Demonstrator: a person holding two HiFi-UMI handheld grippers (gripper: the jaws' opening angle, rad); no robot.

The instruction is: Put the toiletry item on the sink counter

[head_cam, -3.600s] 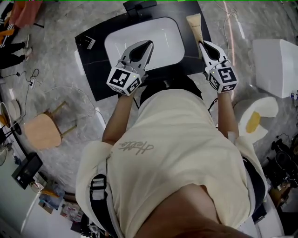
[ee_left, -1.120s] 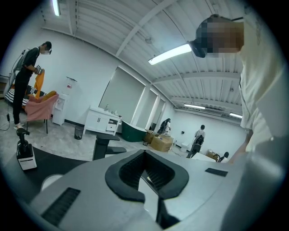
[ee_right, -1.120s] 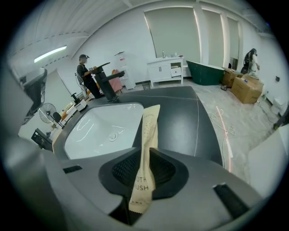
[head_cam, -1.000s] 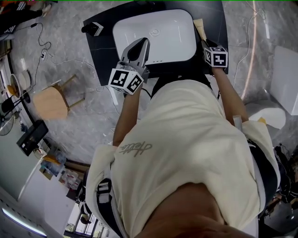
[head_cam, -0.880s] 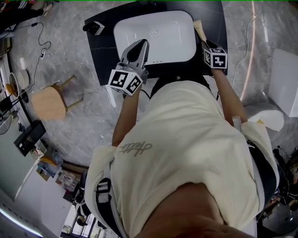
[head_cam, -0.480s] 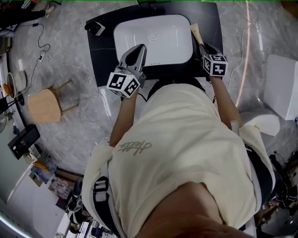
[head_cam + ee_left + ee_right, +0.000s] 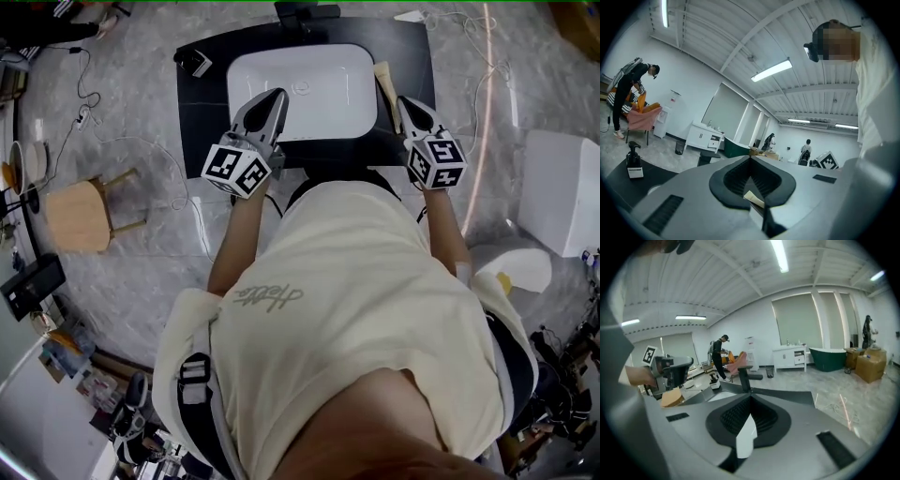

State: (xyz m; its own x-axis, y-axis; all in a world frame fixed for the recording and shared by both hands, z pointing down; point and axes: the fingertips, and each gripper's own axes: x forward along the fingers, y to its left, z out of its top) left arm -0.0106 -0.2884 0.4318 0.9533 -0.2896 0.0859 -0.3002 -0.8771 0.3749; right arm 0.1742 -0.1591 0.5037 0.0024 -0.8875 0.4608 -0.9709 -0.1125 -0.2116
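Left gripper (image 7: 275, 96), right gripper (image 7: 404, 100) both pressed together, empty, at counter (image 7: 202, 112) front edge; tube (image 7: 383, 81) beside basin (image 7: 328, 94).

Counted in the head view: two grippers, the left gripper (image 7: 277, 94) and the right gripper (image 7: 404, 100); one beige tube (image 7: 383, 82); one white basin (image 7: 314, 86); one black counter (image 7: 199, 117); one faucet (image 7: 305, 13); one pump bottle (image 7: 194, 63); one wooden stool (image 7: 73, 214). Made out three distant people in the left gripper view: one bent figure (image 7: 628, 96) and two far figures (image 7: 768, 139) (image 7: 805, 147).
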